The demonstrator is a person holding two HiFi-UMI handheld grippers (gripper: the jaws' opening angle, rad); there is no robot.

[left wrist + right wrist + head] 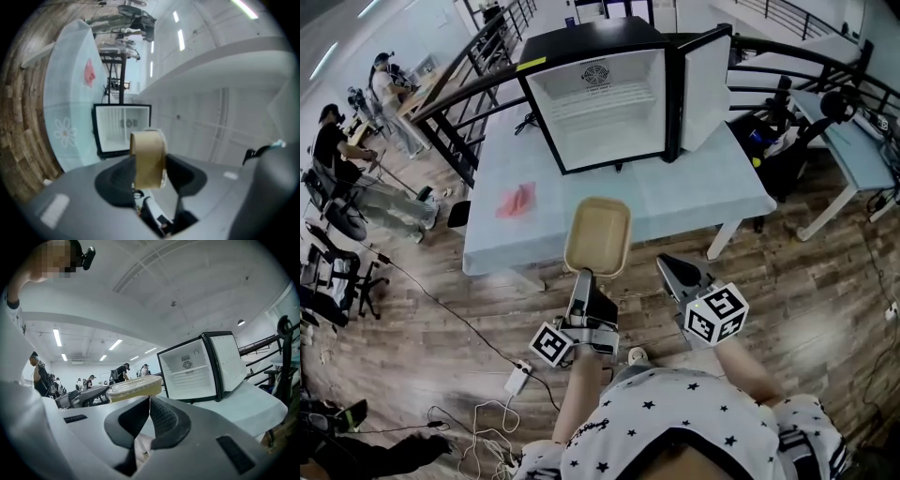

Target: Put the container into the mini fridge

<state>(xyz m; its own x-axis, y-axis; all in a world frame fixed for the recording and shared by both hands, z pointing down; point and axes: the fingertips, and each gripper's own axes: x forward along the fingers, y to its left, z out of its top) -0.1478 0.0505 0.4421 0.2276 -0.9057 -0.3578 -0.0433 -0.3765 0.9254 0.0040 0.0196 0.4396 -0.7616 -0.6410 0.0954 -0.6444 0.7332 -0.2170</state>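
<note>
Overall: seen from a head camera looking steeply down, a person in a star-print top holds one gripper in each hand, facing a table covered with a pale blue cloth; the floor is wood plank
Container: a shallow tan tub with rounded corners; from the side, the right gripper view shows a clear lid on it; it is held in the air, roughly level, long side pointing at the fridge; its far end lies over the near edge of the table, its near end over the floor
Left gripper: the left gripper is clamped on the near end of the container; its own view shows the tub edge-on between the two dark pads, both pressing on it
Right gripper: the right gripper has its ridged pads closed against each other with nothing between them; it hangs just to the right of the container, apart from it, pointing about level toward the table
Mini fridge: a black mini fridge stands upright toward the back of the table, well beyond the container; white inside, one shelf across the upper part
Fridge door: the door stands swung wide to the right, white inner face showing
Red item: a small flat red thing lies on the cloth, left of the container and in front of the fridge's left corner; too blurred to name
Background: other people stand at desks off to the left; black railings run behind the table; a white power strip with cables lies on the floor near the person's left side
</note>
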